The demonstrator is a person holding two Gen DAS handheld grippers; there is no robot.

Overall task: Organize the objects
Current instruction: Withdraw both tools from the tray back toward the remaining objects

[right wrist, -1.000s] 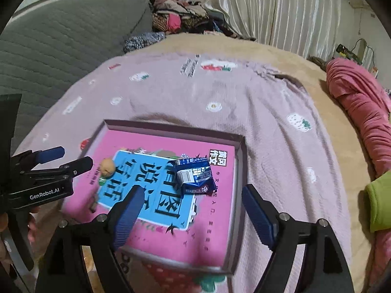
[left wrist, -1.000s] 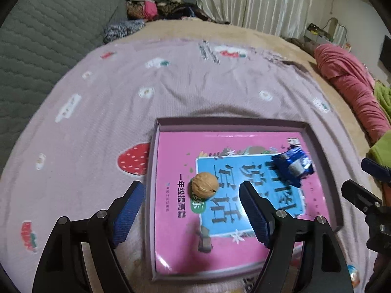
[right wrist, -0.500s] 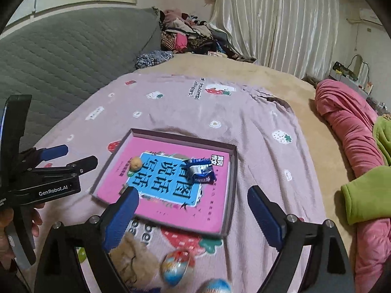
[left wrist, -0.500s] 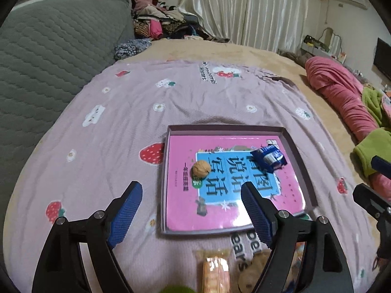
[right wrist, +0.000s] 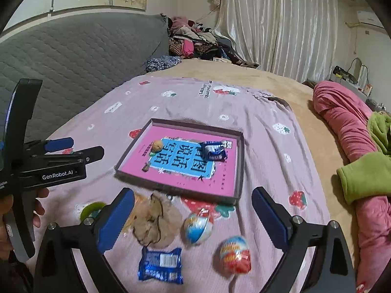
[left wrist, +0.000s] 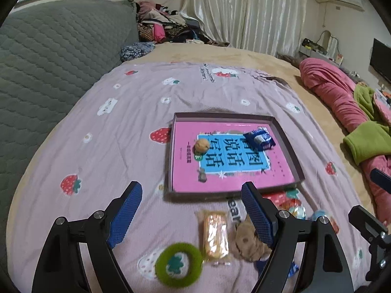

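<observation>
Over the bed (left wrist: 102, 146), both claws empty.
Right claw (right wrist: 193, 216), jaws just widened, should straddle the egg (right wrist: 196, 228) squarely; left claw (left wrist: 191, 213) gapes.

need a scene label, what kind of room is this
Most likely a lived-in bedroom: the work happens on a bed with a strawberry-print sheet, a quilted grey headboard behind it, and heaped clothes by the curtains.
</observation>
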